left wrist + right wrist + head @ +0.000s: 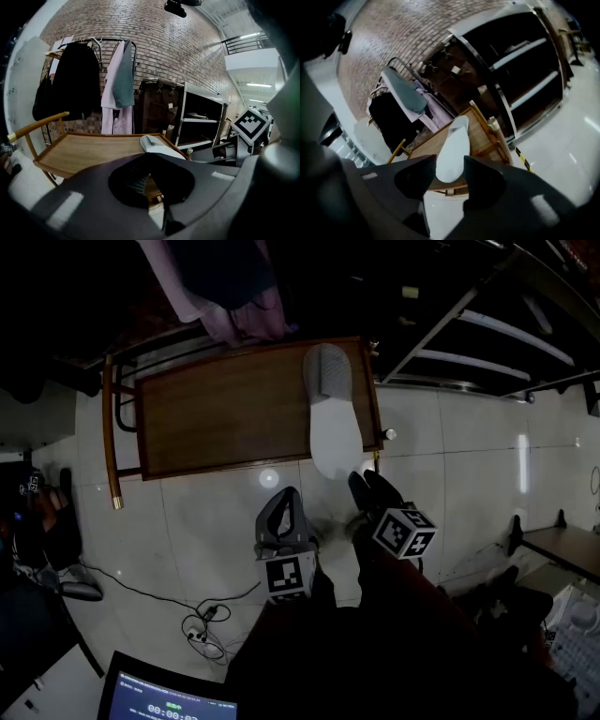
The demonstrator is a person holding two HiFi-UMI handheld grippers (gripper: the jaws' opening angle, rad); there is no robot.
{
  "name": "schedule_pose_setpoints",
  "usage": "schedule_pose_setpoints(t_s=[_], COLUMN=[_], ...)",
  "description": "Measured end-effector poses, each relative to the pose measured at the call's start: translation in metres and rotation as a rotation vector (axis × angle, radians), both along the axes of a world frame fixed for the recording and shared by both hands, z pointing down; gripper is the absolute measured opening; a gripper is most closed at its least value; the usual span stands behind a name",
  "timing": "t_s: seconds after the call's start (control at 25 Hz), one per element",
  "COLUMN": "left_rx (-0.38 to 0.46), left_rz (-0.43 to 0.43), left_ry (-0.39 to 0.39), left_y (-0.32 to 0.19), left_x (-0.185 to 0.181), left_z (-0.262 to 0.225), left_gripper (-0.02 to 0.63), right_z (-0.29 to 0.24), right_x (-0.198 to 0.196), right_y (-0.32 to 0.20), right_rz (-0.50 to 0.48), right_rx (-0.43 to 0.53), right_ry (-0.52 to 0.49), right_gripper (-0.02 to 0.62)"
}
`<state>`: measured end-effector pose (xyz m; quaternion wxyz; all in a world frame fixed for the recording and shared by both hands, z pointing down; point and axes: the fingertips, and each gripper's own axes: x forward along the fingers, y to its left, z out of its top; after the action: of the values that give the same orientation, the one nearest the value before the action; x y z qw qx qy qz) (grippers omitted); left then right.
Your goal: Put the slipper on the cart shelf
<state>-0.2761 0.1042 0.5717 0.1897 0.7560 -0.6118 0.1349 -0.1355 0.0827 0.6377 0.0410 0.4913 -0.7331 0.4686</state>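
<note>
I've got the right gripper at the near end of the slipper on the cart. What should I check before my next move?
1. Slipper on the cart shelf: ok, it lies at the shelf's right end.
2. Slipper fully supported: not ok, its near end overhangs the shelf's front edge.
3. Right gripper open: ok, the jaws are apart with the slipper's near end showing in the gap.
4. Right gripper touching the slipper: cannot tell.
5. Left gripper out of the way: ok, it is shut on nothing, over the floor and short of the shelf.
6. Spare room on the shelf: ok, there is bare wood left of the slipper.
</note>
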Motion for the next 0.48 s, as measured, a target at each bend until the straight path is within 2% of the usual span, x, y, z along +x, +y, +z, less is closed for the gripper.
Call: schedule_pose_setpoints(t_s=[0.24,0.48], left_rx=[-0.016,-0.028], left_rz=[0.003,0.006], left_ry=[-0.006,0.001], left_y=[0.001,0.004], left_x=[-0.003,-0.001], left_z=[0.015,0.019], left_gripper=[0.014,0.014], right_z=[0.029,0.048], right_x=[-0.002,-0.013], right_y=[-0.018,-0.035], right_rz=[0.121,0.217], right_rx=[-0.108,-0.202], right_ry=[-0.246,-0.382], right_gripper=[0.253,0.259])
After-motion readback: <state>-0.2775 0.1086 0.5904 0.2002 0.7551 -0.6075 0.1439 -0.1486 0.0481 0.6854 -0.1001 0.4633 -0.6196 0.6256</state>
